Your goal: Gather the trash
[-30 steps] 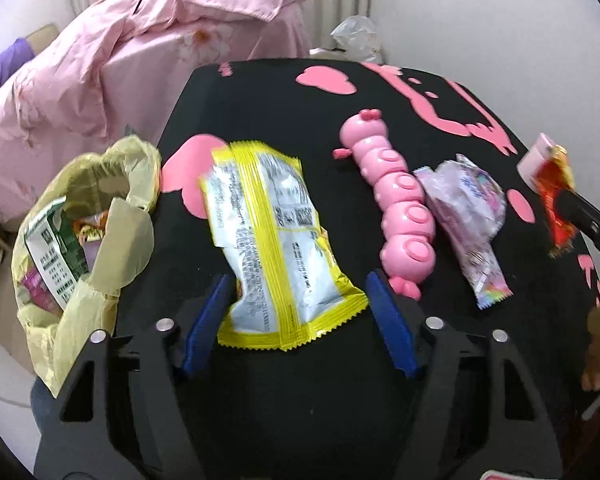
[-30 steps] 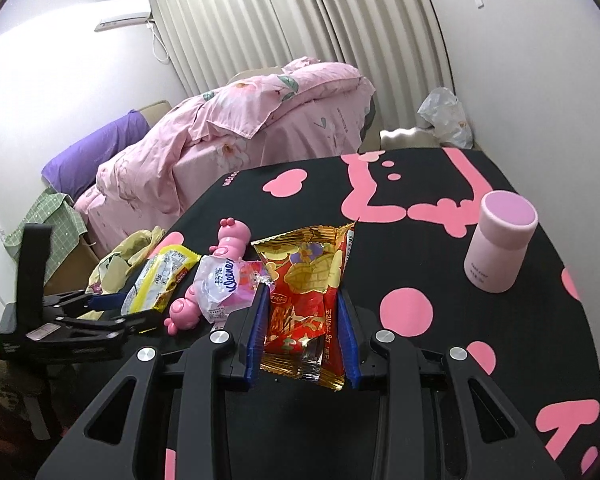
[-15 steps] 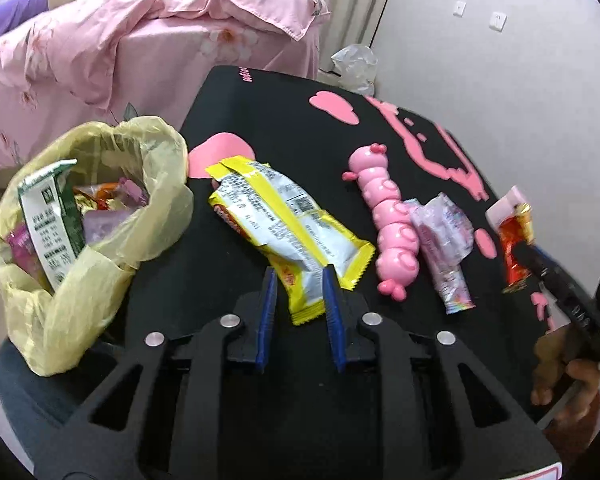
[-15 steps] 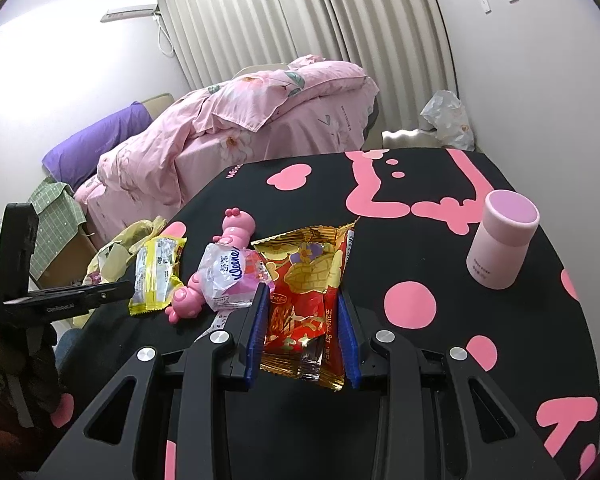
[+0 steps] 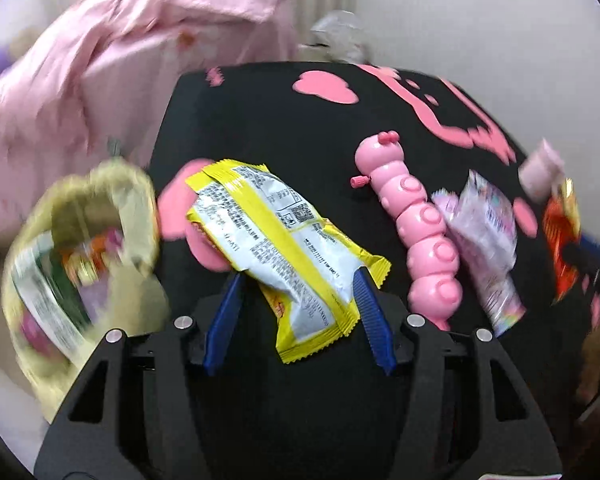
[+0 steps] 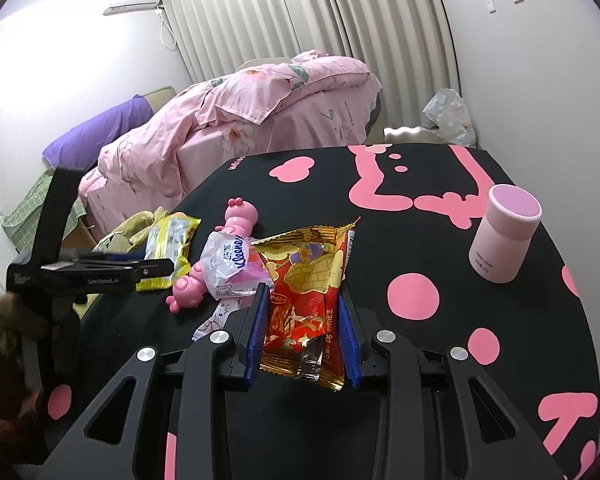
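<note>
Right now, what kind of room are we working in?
Most likely a bedroom: a bed heaped with a pink quilt behind the table, a purple pillow, and long curtains across the back wall.
</note>
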`<control>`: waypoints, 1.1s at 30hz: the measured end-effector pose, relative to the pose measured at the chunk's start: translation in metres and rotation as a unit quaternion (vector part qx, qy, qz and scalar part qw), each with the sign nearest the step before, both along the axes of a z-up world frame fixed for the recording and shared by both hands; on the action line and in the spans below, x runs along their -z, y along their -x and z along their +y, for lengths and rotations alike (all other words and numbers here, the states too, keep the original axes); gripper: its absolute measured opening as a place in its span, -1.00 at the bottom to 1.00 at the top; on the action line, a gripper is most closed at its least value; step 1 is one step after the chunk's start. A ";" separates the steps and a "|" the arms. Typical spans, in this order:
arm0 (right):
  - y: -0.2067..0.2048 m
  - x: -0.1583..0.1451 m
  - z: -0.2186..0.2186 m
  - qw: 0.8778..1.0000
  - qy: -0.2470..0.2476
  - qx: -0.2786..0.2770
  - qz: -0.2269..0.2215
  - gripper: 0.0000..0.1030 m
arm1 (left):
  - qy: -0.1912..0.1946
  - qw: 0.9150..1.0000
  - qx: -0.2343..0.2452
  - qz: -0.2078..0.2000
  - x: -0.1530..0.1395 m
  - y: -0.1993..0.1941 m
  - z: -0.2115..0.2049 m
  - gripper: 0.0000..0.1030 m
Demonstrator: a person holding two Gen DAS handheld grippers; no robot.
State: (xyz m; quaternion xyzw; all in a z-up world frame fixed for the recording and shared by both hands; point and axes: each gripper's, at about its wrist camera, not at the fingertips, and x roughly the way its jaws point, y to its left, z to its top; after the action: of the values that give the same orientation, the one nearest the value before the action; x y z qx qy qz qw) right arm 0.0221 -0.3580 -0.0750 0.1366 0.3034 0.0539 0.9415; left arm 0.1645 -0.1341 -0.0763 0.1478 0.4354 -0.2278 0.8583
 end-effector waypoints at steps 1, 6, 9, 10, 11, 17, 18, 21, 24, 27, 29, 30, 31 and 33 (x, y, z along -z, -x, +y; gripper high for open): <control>0.000 0.001 0.001 1.000 0.000 -0.001 0.001 -0.37 | -0.013 1.000 0.013 -0.014 -0.002 0.000 0.003 0.04; -0.003 0.005 0.004 1.000 -0.004 -0.010 0.006 -0.37 | 0.026 0.999 -0.015 -0.013 -0.013 -0.008 0.039 0.06; -0.004 0.005 0.006 1.000 -0.004 -0.013 0.004 -0.37 | 0.125 0.991 -0.037 0.039 -0.012 -0.012 0.047 0.40; -0.003 0.005 0.006 1.000 -0.003 -0.012 0.004 -0.37 | 0.132 0.989 -0.043 0.045 -0.011 -0.014 0.044 0.44; -0.003 0.005 0.006 1.000 -0.003 -0.012 0.004 -0.37 | 0.128 0.989 -0.053 0.051 -0.007 -0.016 0.038 0.44; 0.000 0.003 0.009 1.000 0.012 -0.008 0.004 -0.37 | 0.052 0.995 -0.086 0.025 0.004 -0.008 0.006 0.01; 0.001 0.003 0.009 1.000 0.012 -0.008 0.004 -0.37 | 0.052 0.995 -0.085 0.021 0.004 -0.004 0.006 -0.05; 0.002 0.001 0.011 1.000 0.017 -0.009 0.002 -0.37 | 0.076 0.993 -0.083 0.027 0.003 0.004 0.013 -0.41; 0.003 -0.006 0.015 1.000 0.020 -0.013 -0.003 -0.37 | 0.102 0.991 -0.085 0.014 -0.007 0.015 0.026 -0.44; 0.004 -0.015 0.022 0.999 0.026 -0.021 -0.011 -0.37 | 0.124 0.989 -0.086 -0.001 -0.022 0.024 0.040 -0.44; 0.004 -0.022 0.027 0.999 0.028 -0.029 -0.016 -0.37 | 0.136 0.987 -0.086 -0.008 -0.031 0.030 0.048 -0.44; 0.003 -0.027 0.031 0.999 0.030 -0.035 -0.020 -0.37 | 0.142 0.986 -0.085 -0.012 -0.036 0.033 0.052 -0.44; 0.002 -0.031 0.035 0.998 0.033 -0.039 -0.022 -0.37 | 0.146 0.986 -0.084 -0.015 -0.039 0.035 0.054 -0.44; 0.000 -0.042 0.045 0.997 0.047 -0.051 -0.031 -0.37 | 0.152 0.984 -0.084 -0.026 -0.048 0.039 0.063 -0.44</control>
State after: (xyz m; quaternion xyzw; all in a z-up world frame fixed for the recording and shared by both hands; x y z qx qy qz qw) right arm 0.0223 -0.3125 -0.0334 0.0745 0.2826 0.0918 0.9519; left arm 0.1252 -0.0713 -0.0284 -0.0157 0.3843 -0.2148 0.8977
